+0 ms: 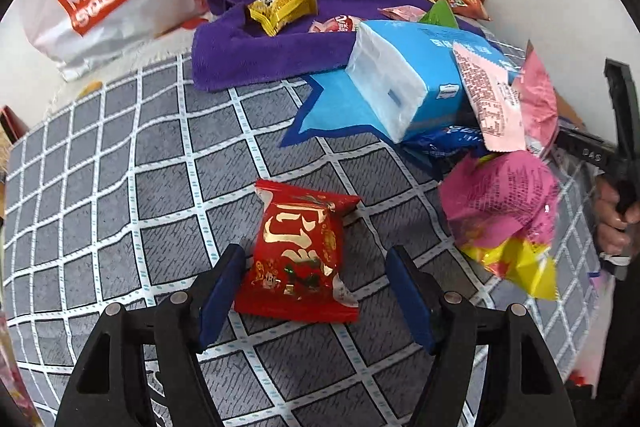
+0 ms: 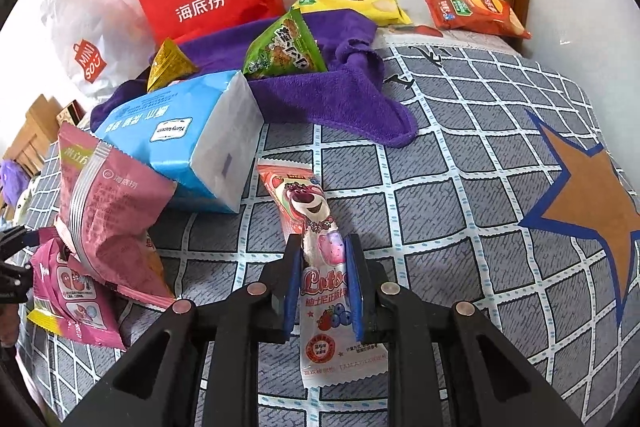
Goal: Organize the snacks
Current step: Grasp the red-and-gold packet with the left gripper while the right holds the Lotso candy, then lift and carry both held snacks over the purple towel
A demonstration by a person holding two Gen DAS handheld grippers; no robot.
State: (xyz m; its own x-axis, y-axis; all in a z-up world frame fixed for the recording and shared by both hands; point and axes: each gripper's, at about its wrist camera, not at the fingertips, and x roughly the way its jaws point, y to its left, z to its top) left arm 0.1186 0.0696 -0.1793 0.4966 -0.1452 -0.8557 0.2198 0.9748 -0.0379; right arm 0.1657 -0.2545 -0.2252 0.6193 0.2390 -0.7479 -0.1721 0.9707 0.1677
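Lying on open checked bedspread (image 1: 120, 211), the red snack packet (image 1: 298, 251) sits between the spread-wide fingers of the left gripper (image 1: 316, 291), untouched. Right gripper (image 2: 324, 283) is clamped on the Lotso candy packet (image 2: 320, 267), beside the tissue pack (image 2: 180, 143).

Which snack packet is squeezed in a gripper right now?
The long pink bear packet, clamped by the right gripper. The red packet just lies between the open left gripper.
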